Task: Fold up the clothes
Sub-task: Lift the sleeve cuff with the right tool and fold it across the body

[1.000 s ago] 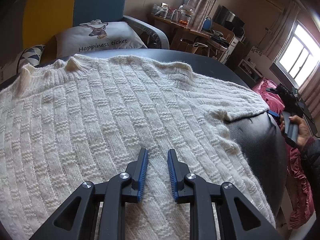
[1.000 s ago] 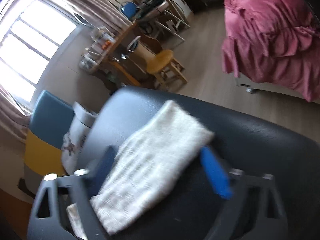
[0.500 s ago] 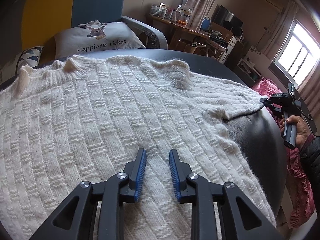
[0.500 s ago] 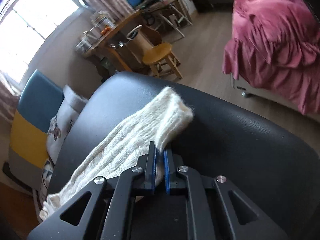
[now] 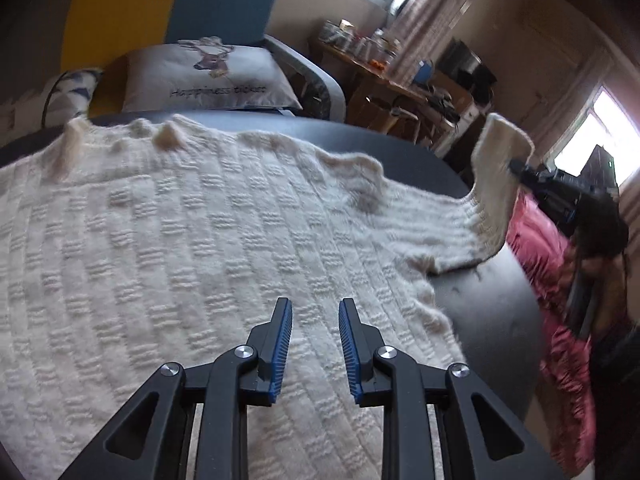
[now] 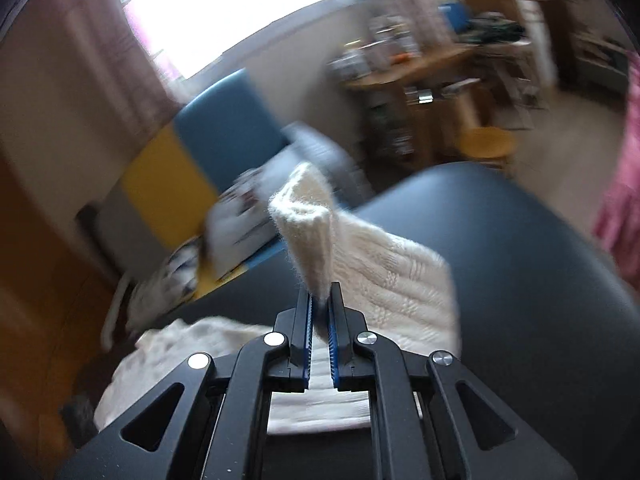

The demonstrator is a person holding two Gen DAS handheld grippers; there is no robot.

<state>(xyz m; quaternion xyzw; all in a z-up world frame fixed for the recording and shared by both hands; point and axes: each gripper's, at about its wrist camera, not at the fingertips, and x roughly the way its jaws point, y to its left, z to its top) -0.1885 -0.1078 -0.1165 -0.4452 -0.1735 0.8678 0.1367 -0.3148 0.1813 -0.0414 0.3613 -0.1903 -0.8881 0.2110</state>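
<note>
While one claw (image 6: 319,300) pinches one sweater (image 5: 168,240), another (image 5: 315,312) gapes.

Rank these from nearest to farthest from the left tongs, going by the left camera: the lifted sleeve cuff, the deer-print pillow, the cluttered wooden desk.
1. The cream knitted sweater's lifted sleeve cuff, ahead to the right, pinched by the right tongs.
2. The grey deer-print pillow, beyond the table's far edge, slightly left.
3. The cluttered wooden desk, farther back by the curtains.

The left tongs hover open over the sweater's body.
</note>
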